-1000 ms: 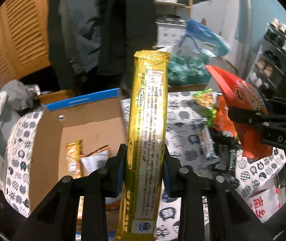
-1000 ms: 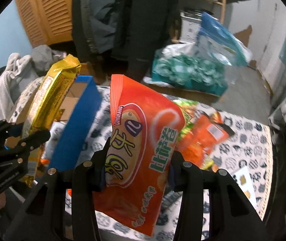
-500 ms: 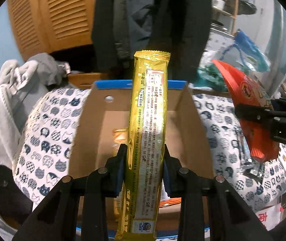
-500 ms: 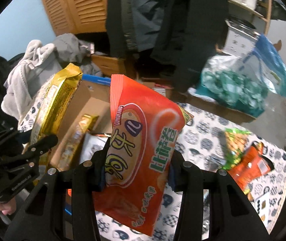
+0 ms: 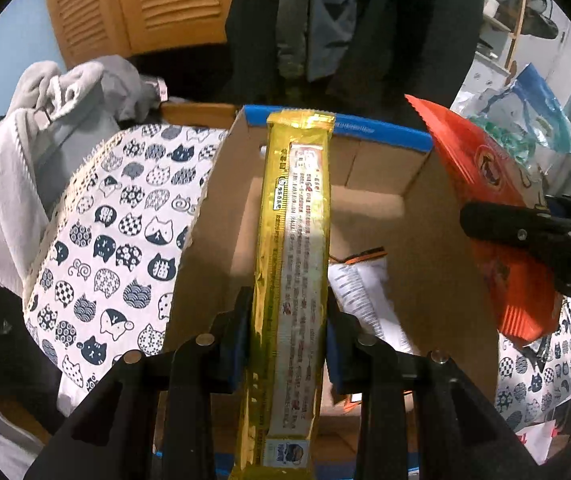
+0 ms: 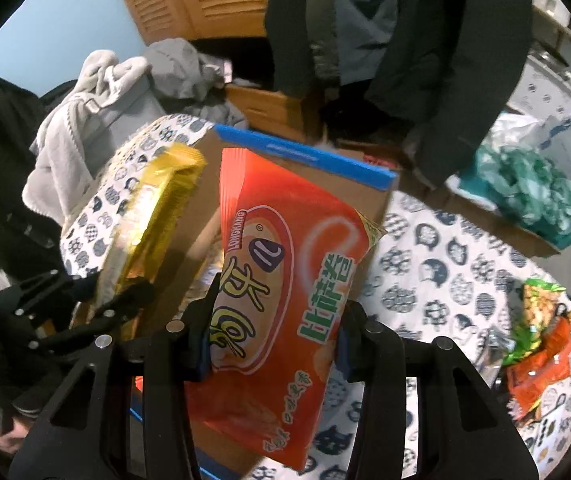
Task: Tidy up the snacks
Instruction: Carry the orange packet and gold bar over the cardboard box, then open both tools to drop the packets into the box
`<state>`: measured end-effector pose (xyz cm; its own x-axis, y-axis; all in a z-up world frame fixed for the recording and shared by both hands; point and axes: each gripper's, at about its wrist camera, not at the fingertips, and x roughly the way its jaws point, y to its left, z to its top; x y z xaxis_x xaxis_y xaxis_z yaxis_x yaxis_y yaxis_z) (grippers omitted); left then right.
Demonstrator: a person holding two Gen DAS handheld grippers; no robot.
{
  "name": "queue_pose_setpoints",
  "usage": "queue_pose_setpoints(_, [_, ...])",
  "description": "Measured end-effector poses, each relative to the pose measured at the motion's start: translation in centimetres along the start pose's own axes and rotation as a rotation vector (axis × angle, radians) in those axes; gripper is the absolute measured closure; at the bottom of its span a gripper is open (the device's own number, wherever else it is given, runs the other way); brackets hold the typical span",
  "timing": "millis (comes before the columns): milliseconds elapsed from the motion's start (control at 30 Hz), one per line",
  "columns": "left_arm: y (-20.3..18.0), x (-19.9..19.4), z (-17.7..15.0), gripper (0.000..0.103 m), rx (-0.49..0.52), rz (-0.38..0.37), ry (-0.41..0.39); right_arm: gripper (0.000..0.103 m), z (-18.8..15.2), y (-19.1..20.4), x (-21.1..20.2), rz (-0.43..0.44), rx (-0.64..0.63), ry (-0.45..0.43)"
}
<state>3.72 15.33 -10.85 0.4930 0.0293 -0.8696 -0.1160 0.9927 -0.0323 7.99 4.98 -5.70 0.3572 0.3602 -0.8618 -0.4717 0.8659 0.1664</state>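
Cardboard box (image 5: 437,240) is standing open-topped under me; its far half is showing bare floor. White packet (image 5: 365,300) is lying by the right wall. My orange chip bag (image 6: 285,300) and gold packet (image 5: 297,260) are crowding the opening side by side.

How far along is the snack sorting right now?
Done: at least one white packet lies in the cardboard box. In hand: left tongs grip a gold packet, right tongs an orange bag, both above the box. Left: green and orange snacks on the table.
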Motion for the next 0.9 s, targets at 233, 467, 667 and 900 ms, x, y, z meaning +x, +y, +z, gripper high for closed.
queue_pose_setpoints(233, [0.3,2.4,-0.7,0.071,-0.010,0.005,0.080,0.059,0.3,0.8,2.2,0.042,0.010,0.053])
queue_pose_setpoints(467, [0.7,4.0,-1.1,0.071,-0.026,0.033,0.125,0.059,-0.2,1.2,4.7,0.044,-0.002,0.114])
queue_pose_setpoints(667, [1.0,3.7,-1.1,0.071,-0.036,0.028,0.115,0.058,-1.2,1.3,6.9,0.029,-0.017,0.170])
queue_pose_setpoints(900, [1.1,3.0,-1.0,0.062,-0.040,0.033,0.103,0.056,-1.9,1.2,8.2,0.005,-0.039,0.202])
